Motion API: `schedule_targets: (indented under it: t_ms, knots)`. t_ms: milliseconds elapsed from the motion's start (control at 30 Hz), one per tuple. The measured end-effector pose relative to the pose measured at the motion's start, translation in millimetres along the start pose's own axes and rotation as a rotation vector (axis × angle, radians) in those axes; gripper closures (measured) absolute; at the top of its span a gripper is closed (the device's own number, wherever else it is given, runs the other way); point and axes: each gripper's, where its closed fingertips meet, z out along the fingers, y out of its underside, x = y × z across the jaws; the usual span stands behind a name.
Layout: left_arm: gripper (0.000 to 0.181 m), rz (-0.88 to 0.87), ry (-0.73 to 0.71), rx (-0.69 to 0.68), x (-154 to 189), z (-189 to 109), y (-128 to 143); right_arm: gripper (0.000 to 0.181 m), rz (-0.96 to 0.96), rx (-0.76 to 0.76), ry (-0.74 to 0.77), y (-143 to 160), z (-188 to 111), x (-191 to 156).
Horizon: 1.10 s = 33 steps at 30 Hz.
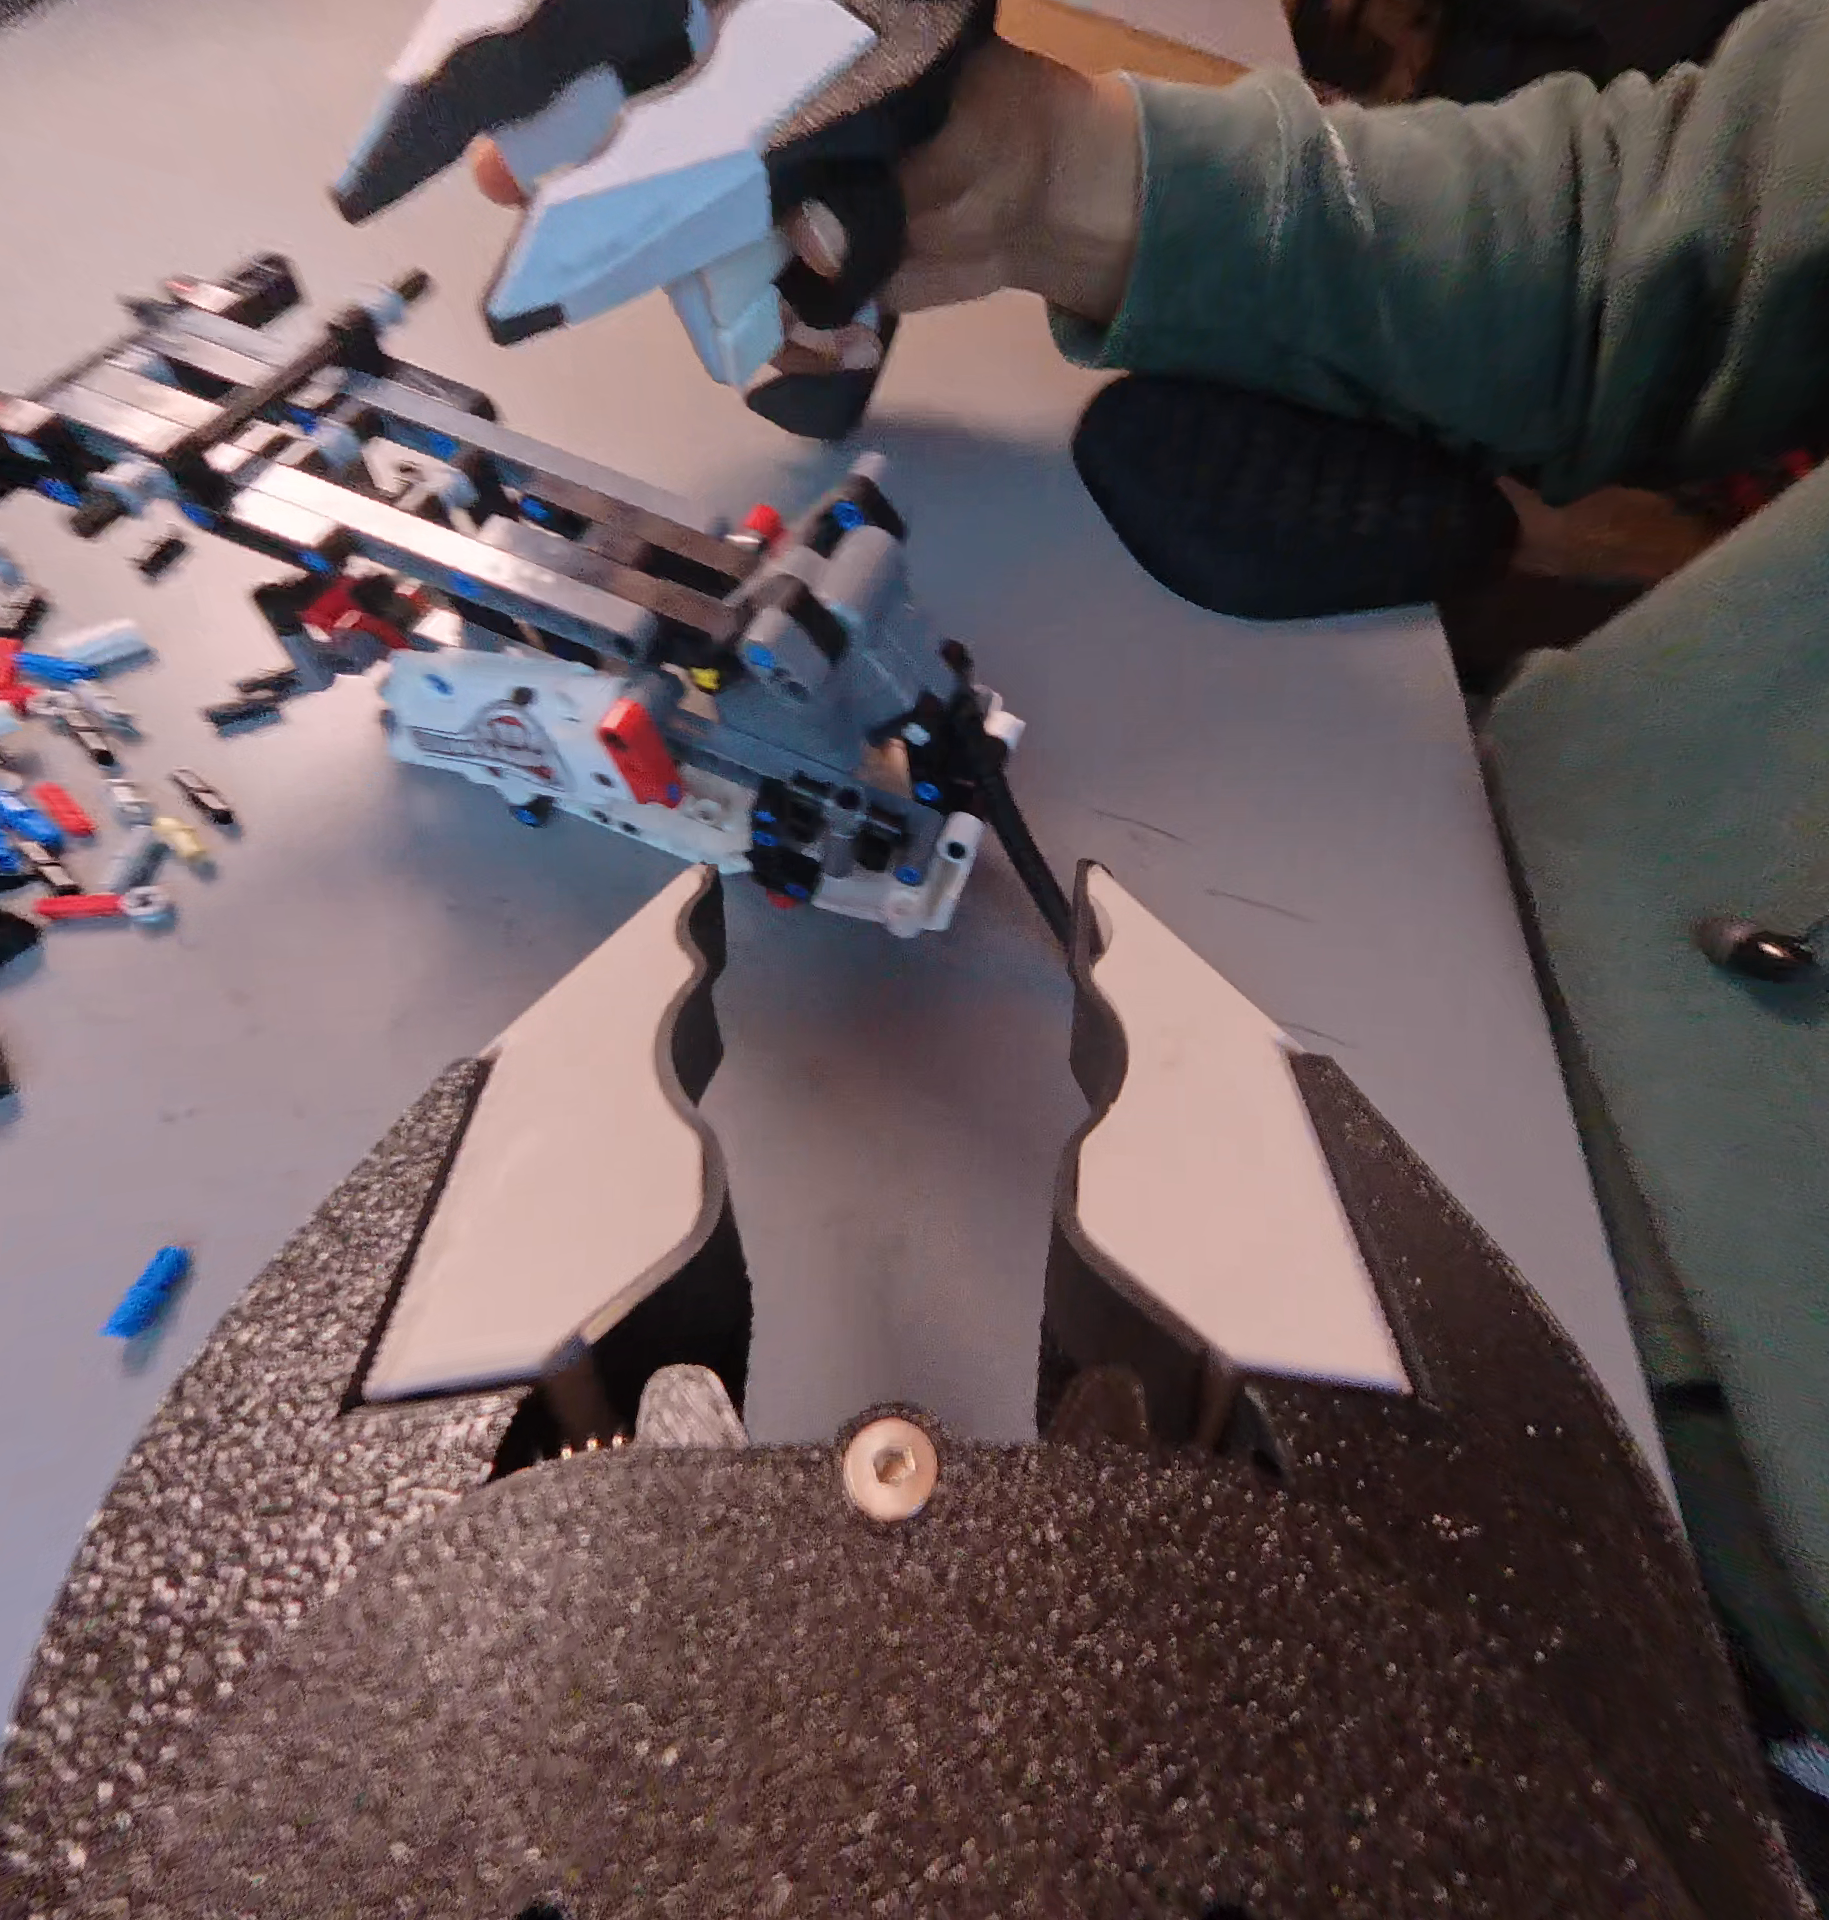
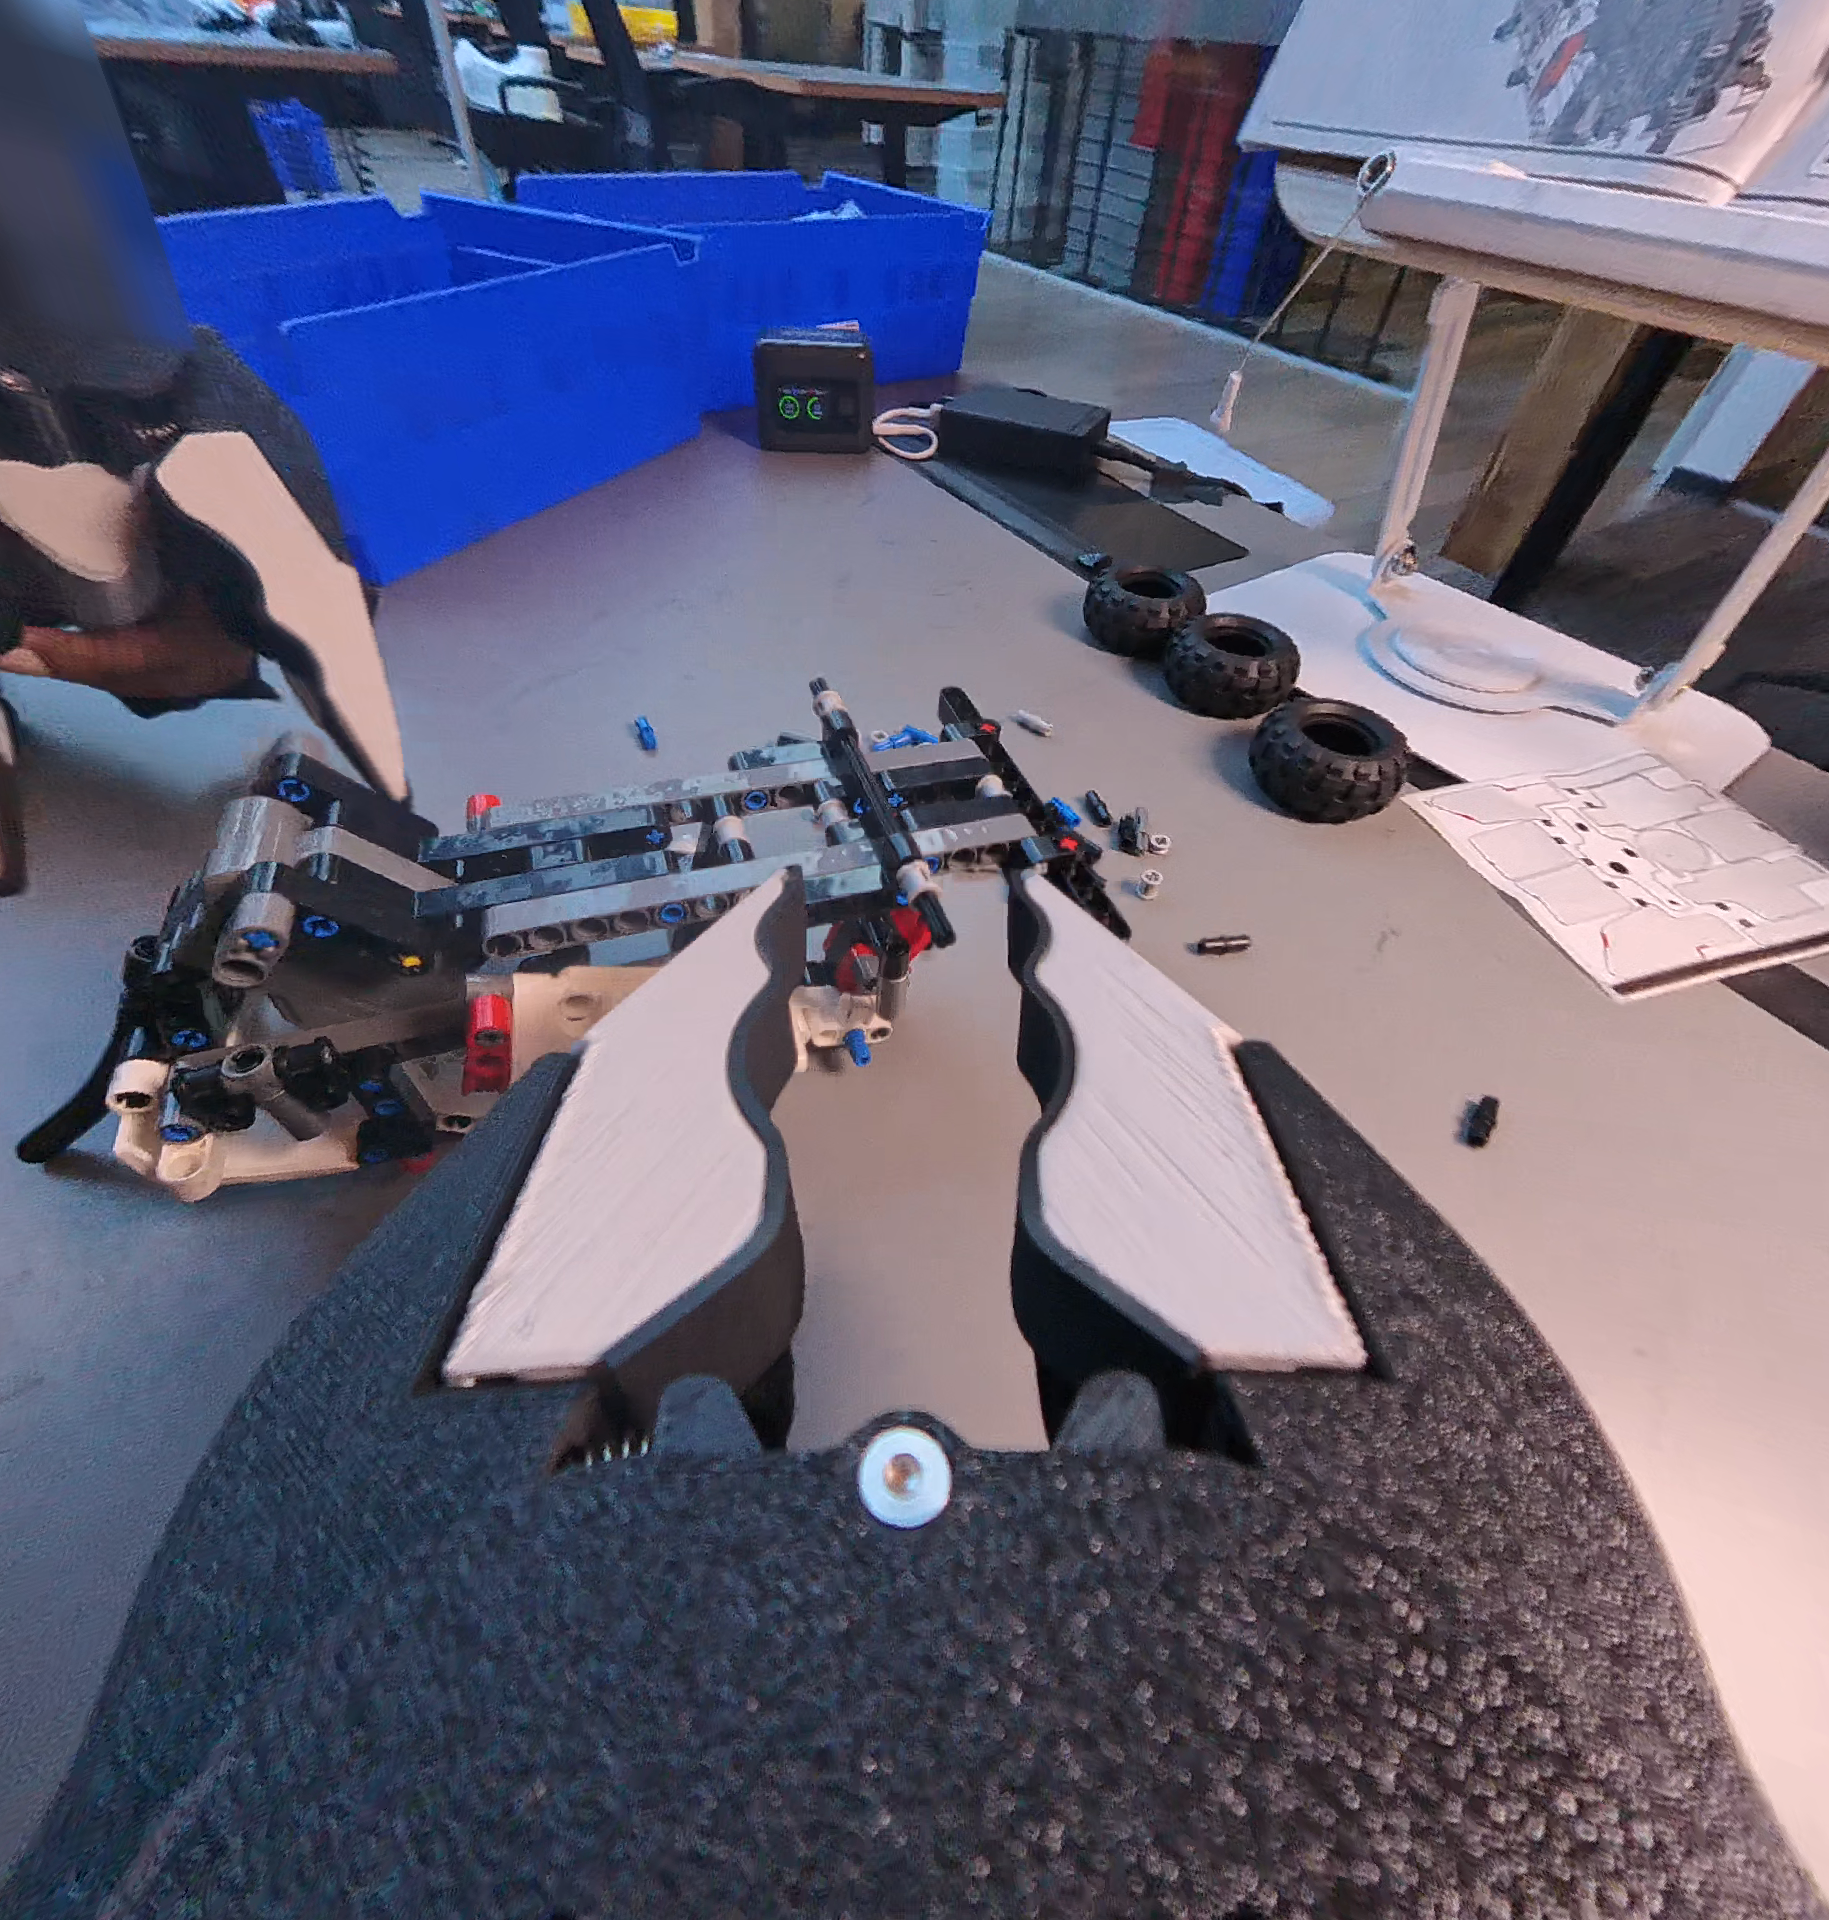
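A partly built toy-brick vehicle frame (image 1: 577, 623) of black, grey and white beams with red and blue pins lies on the grey table (image 1: 889, 1091). My left gripper (image 1: 894, 894) is open and empty, its tips just short of the frame's white front end. A thin black strap (image 1: 1024, 852) on the frame reaches my right fingertip; I cannot tell if they touch. My right gripper (image 2: 905, 904) is open and empty, held over the frame (image 2: 598, 883) near its rear cross beam. Each gripper shows in the other's view: the right (image 1: 422, 265), the left (image 2: 198, 831).
Loose small bricks and pins (image 1: 48, 790) lie left of the frame, and one blue pin (image 1: 148, 1288) lies nearer. Three black tyres (image 2: 1232, 665), a printed sheet (image 2: 1637, 862) and a white stand (image 2: 1492, 644) are on the right. Blue bins (image 2: 536, 343) and a small black device (image 2: 814, 390) stand behind.
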Motion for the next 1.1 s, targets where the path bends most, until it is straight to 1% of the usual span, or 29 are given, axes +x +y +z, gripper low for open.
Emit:
schedule_targets:
  t_ms: [67,100,133,167,233,300,367,467,533,600,633,667,700,733,767,833,867,900,933,1033,1100]
  knots:
    - [0.115,-0.009,-0.083,0.073,-19.1,-1.3,-8.0,0.143,-0.005,-0.009,-0.022,-0.7,8.6,7.2]
    - [0.115,-0.012,-0.111,0.111,-25.7,-2.3,-12.5,0.148,0.002,-0.045,-0.054,4.2,12.9,7.1]
    - [0.116,-0.019,-0.128,0.151,-30.2,-3.9,-17.4,0.161,0.018,-0.060,-0.089,6.6,15.9,5.7]
    - [0.117,-0.030,-0.140,0.191,-33.6,-6.1,-22.4,0.175,0.043,-0.038,-0.125,3.4,16.9,2.6]
    - [0.119,-0.039,-0.171,0.254,-40.6,-12.9,-31.5,0.181,0.068,-0.013,-0.181,-1.3,15.7,-4.1]
    - [0.123,-0.007,-0.235,0.299,-49.0,-24.0,-40.4,0.181,0.083,0.003,-0.338,-6.0,6.3,-29.1]
    - [0.129,0.047,-0.276,0.334,-49.5,-32.2,-50.4,0.181,0.057,-0.012,-0.399,-4.0,3.9,-47.1]
    - [0.136,0.132,-0.320,0.302,-48.3,-26.3,-54.6,0.181,0.041,-0.019,-0.494,-3.5,3.9,-74.1]
    - [0.139,0.162,-0.353,0.265,-54.5,-17.5,-55.0,0.181,0.016,0.000,-0.473,-10.0,3.9,-74.8]
    - [0.139,0.128,-0.355,0.267,-61.8,-11.5,-56.5,0.181,0.018,0.053,-0.390,-24.3,-0.4,-59.1]
    - [0.139,0.104,-0.353,0.270,-65.7,-9.6,-56.3,0.174,0.016,0.070,-0.338,-29.1,-3.6,-48.2]
    - [0.139,0.089,-0.354,0.268,-69.1,-8.1,-55.3,0.159,0.003,0.059,-0.283,-28.6,-6.0,-36.9]
    - [0.138,0.084,-0.358,0.261,-72.0,-7.2,-53.6,0.150,-0.021,0.023,-0.229,-22.4,-6.9,-26.4]
    - [0.139,0.083,-0.369,0.256,-74.8,-7.1,-52.2,0.142,-0.042,-0.013,-0.191,-14.4,-6.9,-18.8]
    - [0.139,0.083,-0.375,0.255,-76.3,-7.1,-51.5,0.140,-0.038,-0.026,-0.179,-8.6,-6.0,-15.8]
    - [0.139,0.081,-0.376,0.256,-76.2,-6.4,-51.4,0.150,0.009,-0.033,-0.189,-0.3,0.5,-16.3]
    - [0.138,0.084,-0.376,0.255,-75.3,-5.6,-51.5,0.161,0.022,-0.048,-0.187,4.2,5.7,-16.6]
    - [0.138,0.090,-0.377,0.250,-74.3,-4.8,-51.0,0.175,0.023,-0.057,-0.215,7.2,9.5,-22.0]
    - [0.138,0.099,-0.381,0.245,-73.4,-4.5,-50.7,0.176,0.027,-0.042,-0.226,5.5,12.2,-24.5]
    - [0.138,0.133,-0.390,0.246,-68.1,-6.8,-53.5,0.176,0.033,-0.033,-0.383,2.9,7.9,-50.4]
    - [0.140,0.156,-0.365,0.249,-60.0,-7.0,-57.5,0.176,0.019,-0.038,-0.442,5.0,6.4,-66.5]
